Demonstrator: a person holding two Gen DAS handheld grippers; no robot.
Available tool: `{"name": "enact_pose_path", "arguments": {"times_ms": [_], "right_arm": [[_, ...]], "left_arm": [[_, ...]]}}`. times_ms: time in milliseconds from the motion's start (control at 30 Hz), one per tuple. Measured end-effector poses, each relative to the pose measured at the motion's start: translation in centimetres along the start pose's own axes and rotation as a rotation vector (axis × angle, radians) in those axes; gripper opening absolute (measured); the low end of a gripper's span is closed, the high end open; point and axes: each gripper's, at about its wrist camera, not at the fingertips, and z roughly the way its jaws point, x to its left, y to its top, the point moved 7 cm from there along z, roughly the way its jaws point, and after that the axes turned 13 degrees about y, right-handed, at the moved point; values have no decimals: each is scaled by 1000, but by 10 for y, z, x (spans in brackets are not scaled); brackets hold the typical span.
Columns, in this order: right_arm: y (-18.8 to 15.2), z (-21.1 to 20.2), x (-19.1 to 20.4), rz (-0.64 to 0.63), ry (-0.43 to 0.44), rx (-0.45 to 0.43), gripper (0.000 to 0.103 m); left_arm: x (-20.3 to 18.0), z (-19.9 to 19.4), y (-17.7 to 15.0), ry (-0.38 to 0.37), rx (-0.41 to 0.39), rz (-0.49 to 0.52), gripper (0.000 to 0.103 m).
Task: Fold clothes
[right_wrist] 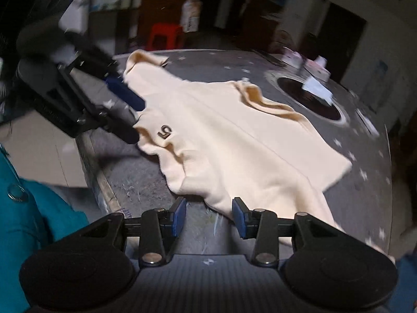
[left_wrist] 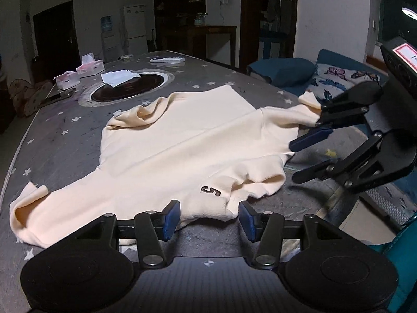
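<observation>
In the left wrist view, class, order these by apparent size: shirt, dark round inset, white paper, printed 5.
1. shirt
2. dark round inset
3. white paper
4. printed 5

The left wrist camera sits low behind its own fingers at the table's (left_wrist: 65,140) near edge, close to the shirt (left_wrist: 182,140), facing across it toward the room's far wall. The right wrist camera — equally low and close — looks over the shirt's other end. Both share the shirt, the "5" mark (left_wrist: 210,191) and the table's round inset (left_wrist: 130,86) — and each catches the other gripper.
</observation>
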Motion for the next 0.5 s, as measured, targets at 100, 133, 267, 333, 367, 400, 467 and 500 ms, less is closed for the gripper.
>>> {"name": "enact_pose_path", "arguments": {"times_ms": [100, 133, 267, 333, 367, 400, 467, 500], "right_arm": [[4, 9, 4, -61, 3, 5, 37], [6, 12, 5, -72, 5, 3, 36], [10, 13, 8, -73, 47, -18, 6], [12, 8, 10, -62, 83, -26, 5], [11, 5, 13, -61, 109, -22, 5], [10, 1, 15, -60, 134, -17, 4], [8, -6, 21, -59, 186, -9, 4], [7, -9, 24, -58, 212, -5, 5]], "left_arm": [[-2, 5, 0, -11, -3, 2, 23], [-2, 5, 1, -19, -3, 0, 17], [-3, -4, 5, -54, -17, 10, 5], [-2, -12, 7, -77, -25, 9, 4], [-1, -17, 8, -94, -27, 8, 3], [0, -21, 8, -107, -28, 11, 3], [1, -28, 6, -131, -22, 26, 3], [0, -29, 4, -144, -14, 36, 3]]}}
